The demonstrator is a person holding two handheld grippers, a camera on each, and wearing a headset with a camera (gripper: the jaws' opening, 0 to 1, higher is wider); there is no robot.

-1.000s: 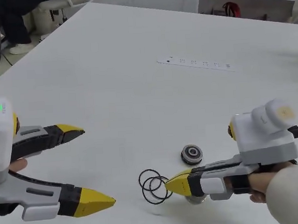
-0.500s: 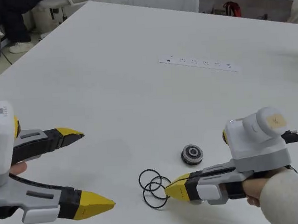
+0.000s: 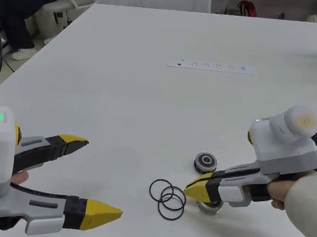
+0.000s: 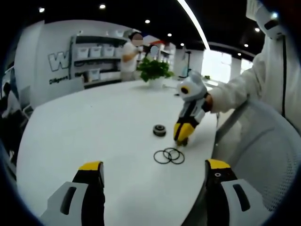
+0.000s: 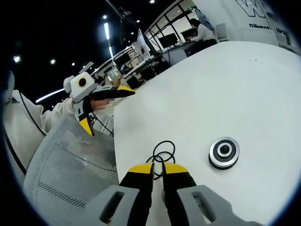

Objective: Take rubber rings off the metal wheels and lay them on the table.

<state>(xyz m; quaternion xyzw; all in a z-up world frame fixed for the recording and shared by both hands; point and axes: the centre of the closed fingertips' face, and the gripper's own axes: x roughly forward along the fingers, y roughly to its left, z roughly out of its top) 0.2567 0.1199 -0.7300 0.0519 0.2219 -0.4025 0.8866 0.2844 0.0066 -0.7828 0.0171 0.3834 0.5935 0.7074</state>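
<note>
Head view, lower centre: three thin black rubber rings [image 3: 169,198] lie overlapped on the white table [image 3: 147,98] beside a small metal wheel [image 3: 205,161]. Right gripper [image 3: 190,190] nearly closed, seemingly empty; left gripper [image 3: 104,175] gapes, empty. Rings likely light, limp: pinch a strand.
</note>
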